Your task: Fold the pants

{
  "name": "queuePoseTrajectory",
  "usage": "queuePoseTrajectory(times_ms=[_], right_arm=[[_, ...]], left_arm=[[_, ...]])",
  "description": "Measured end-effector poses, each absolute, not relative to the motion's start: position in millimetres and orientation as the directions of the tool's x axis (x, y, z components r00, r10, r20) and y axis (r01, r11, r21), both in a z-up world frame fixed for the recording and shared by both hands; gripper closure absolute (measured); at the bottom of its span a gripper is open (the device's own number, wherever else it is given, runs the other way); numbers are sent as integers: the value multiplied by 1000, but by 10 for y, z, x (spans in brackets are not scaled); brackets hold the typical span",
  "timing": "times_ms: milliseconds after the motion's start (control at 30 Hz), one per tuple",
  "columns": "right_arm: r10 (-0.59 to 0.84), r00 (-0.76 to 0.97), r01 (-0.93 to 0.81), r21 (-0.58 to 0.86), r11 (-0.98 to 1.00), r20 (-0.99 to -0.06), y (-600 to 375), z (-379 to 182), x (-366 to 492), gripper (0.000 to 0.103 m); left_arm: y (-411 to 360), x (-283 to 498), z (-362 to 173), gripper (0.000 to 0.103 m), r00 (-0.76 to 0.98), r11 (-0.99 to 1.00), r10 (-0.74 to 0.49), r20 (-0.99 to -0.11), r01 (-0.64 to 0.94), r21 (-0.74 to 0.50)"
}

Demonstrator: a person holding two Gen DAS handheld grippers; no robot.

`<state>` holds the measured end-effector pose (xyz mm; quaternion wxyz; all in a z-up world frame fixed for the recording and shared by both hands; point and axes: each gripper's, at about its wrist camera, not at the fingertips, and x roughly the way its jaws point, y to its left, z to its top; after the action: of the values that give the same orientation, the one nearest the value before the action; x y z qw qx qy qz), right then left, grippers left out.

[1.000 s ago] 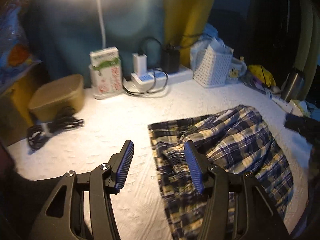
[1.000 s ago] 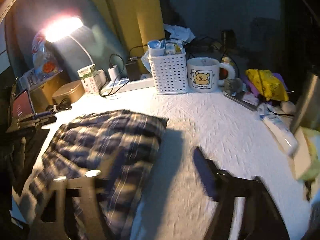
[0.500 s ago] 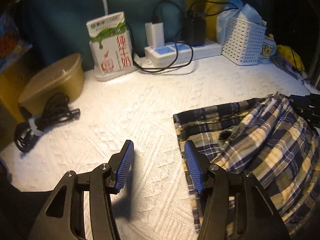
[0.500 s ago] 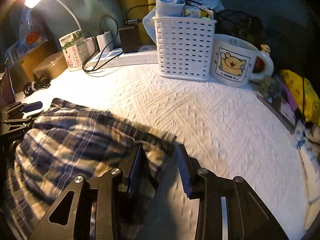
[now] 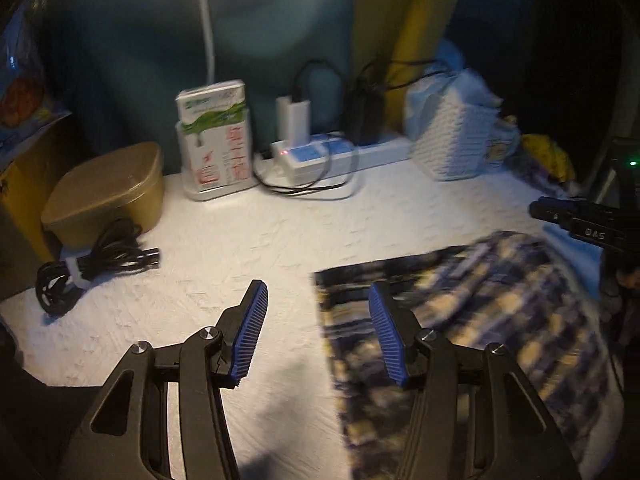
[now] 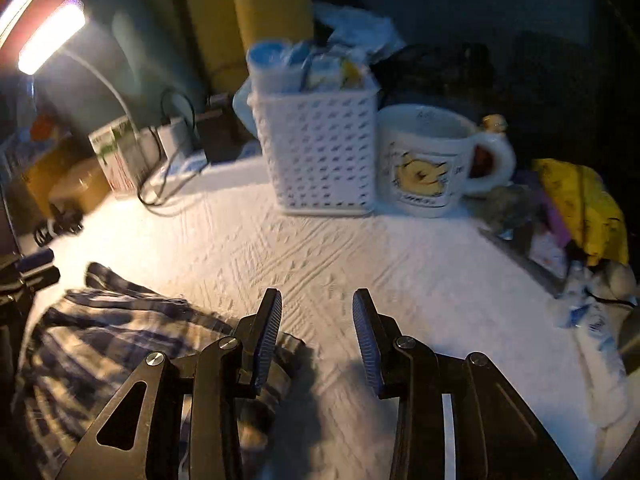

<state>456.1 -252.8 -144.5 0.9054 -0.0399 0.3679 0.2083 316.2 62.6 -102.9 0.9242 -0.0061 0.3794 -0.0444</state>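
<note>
White textured cloth covers the tabletop [image 5: 224,248], lit from above by a bright strip lamp on a bent white neck [image 6: 52,36] against a dim teal wall with a yellow curtain. On this cloth lie the navy, cream and yellow plaid pants [image 5: 480,320], folded into a thick, roughly rectangular bundle with a straight edge toward the table's middle and soft wrinkles across the top; motion blur smears the check pattern. In the right wrist view the same bundle [image 6: 104,352] fills the lower left corner, its near corner rumpled. Along the back stand a white perforated plastic basket stuffed with packets [image 6: 320,156], a cream mug printed with a yellow bear [image 6: 432,164], a green-and-white milk carton [image 5: 214,140], a white power strip with plugged chargers [image 5: 320,156], a tan lidded oval box [image 5: 108,192] and a coiled black cable [image 5: 92,268]. The left gripper [image 5: 318,334] hangs above the table with its blue ribbed pads spread wide, nothing between them; its right finger overlaps the bundle's straight edge, though contact cannot be judged. The right gripper [image 6: 316,340] is likewise parted with an empty gap over bare cloth, its left finger just at the rumpled corner.
</note>
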Motion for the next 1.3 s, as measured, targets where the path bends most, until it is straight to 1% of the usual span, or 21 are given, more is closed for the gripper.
queuePoseTrajectory(times_ms=[100,233,467,533,567,667,800,1033,1133,1200,1300], right_arm=[[368,627,-428,91,899,-687,-2613,-1403,4448,65],[390,582,-456,110,883,-714,-2573,-1545,4386,65],[409,544,-471,137,871,-732,-2481,-1718,4411,65],[415,540,-471,145,870,-732,-2479,-1745,4421,65],[418,537,-472,150,869,-732,-2482,-1751,4425,65],[424,535,-471,158,868,-731,-2497,-1753,4432,65],[426,536,-469,162,868,-729,-2489,-1757,4433,65],[428,549,-462,165,871,-718,-2514,-1717,4413,65],[432,555,-466,165,869,-711,-2508,-1676,4409,65],[433,552,-470,163,868,-712,-2480,-1678,4423,65],[430,547,-470,162,868,-718,-2454,-1704,4434,65]], left_arm=[[518,3143,-1074,50,683,990,-134,-718,125,-66],[425,3162,-1227,50,645,991,-118,-755,126,-46],[421,3150,-1295,51,642,989,-133,-755,136,-58],[417,3141,-1308,69,653,989,-137,-745,137,-61],[410,3141,-1332,73,641,987,-148,-753,145,-71],[368,3135,-1360,76,645,987,-140,-751,150,-55],[388,3116,-1357,82,652,986,-152,-742,148,-72],[460,3109,-1249,84,686,990,-142,-714,117,-84],[502,3165,-1216,84,702,994,-108,-704,95,-57],[506,3251,-1303,83,689,995,-86,-719,91,-32],[502,3329,-1440,83,659,996,-82,-747,83,-37]])
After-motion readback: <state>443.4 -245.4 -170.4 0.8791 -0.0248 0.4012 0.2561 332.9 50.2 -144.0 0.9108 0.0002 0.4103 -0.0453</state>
